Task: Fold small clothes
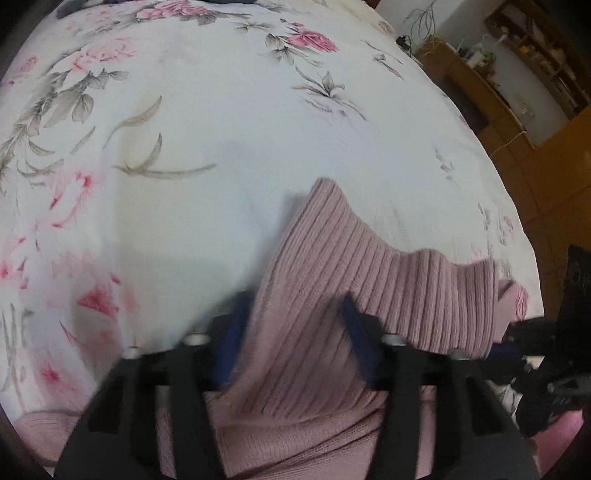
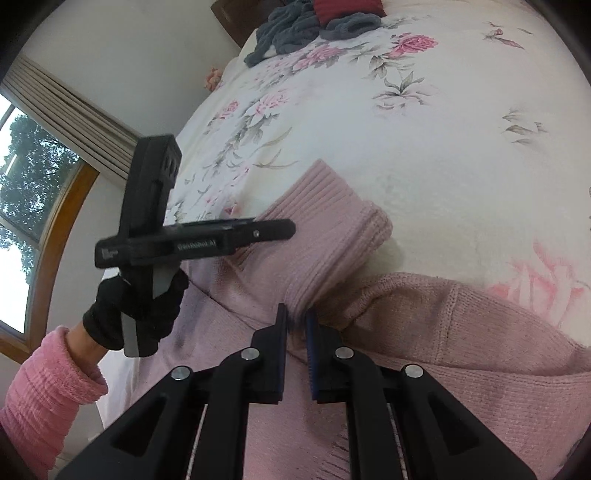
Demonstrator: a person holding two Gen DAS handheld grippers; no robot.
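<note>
One white bedspread printed with pink roses and grey leaves point(image 1: 221, 110) is seen filling both views. A dusty-pink ribbed knit sweater point(image 2: 461, 350) is spread on its near part, with one ribbed sleeve point(image 1: 369, 258) raised off the cover. A heap of grey and dark-red clothes point(image 2: 306, 22) is noted at the far end of the bed. The left gripper point(image 1: 291, 325) is set wide apart, with sweater fabric lying between its blue-padded fingers; a grip cannot be confirmed. The right gripper point(image 2: 295, 325) is narrowed onto a fold of the sleeve. A black-gloved hand point(image 2: 136, 314) with a pink fleece cuff is recorded on the left tool's handle.
</note>
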